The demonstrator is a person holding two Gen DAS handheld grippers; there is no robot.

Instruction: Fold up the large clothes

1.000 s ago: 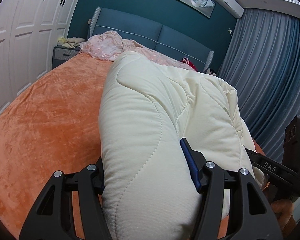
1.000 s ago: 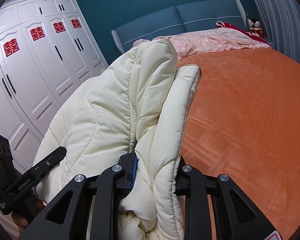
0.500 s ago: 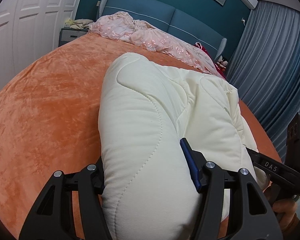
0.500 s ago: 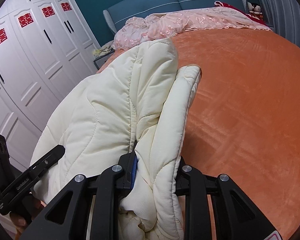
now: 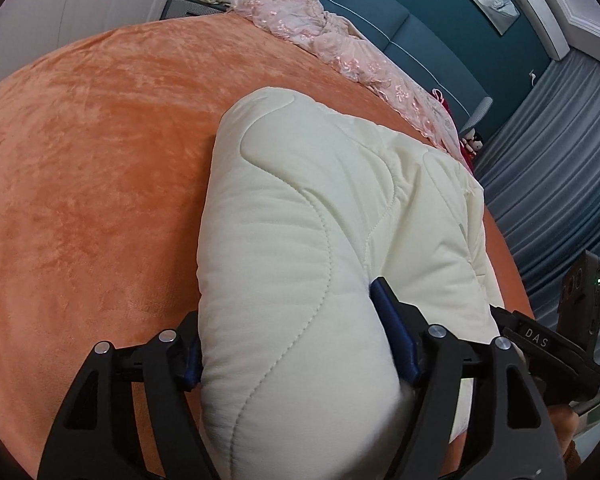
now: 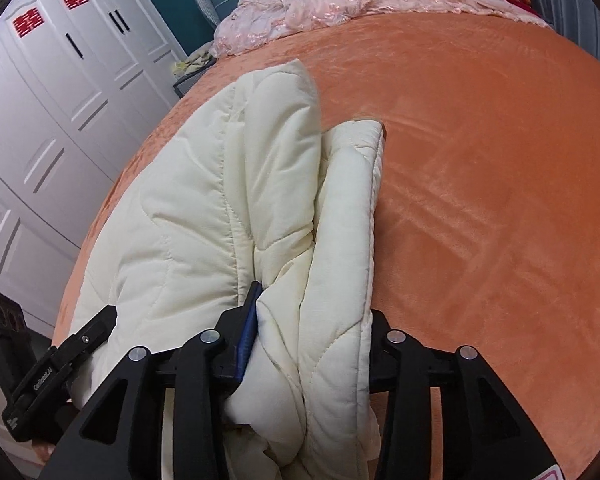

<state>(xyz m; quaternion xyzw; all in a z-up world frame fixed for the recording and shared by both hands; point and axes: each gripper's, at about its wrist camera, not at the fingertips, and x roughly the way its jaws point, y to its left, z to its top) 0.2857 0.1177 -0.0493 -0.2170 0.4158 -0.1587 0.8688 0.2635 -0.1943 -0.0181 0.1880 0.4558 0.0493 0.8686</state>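
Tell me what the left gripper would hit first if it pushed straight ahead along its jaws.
The cream padded garment itself: it fills the space between the left gripper jaws, which have just been opening, and bulges ahead of them. Beyond and beneath it lies the orange bedspread; depth there is unclear.

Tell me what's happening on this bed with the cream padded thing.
A person with a hand-held gripper in each hand is folding a cream quilted coat over an orange velvet bedspread. The left hand-held gripper has a thick fold between its fingers, and the right hand-held gripper has a bunched edge. Both sets of jaws have just been opening, so the coat looks about to be released onto the bed.
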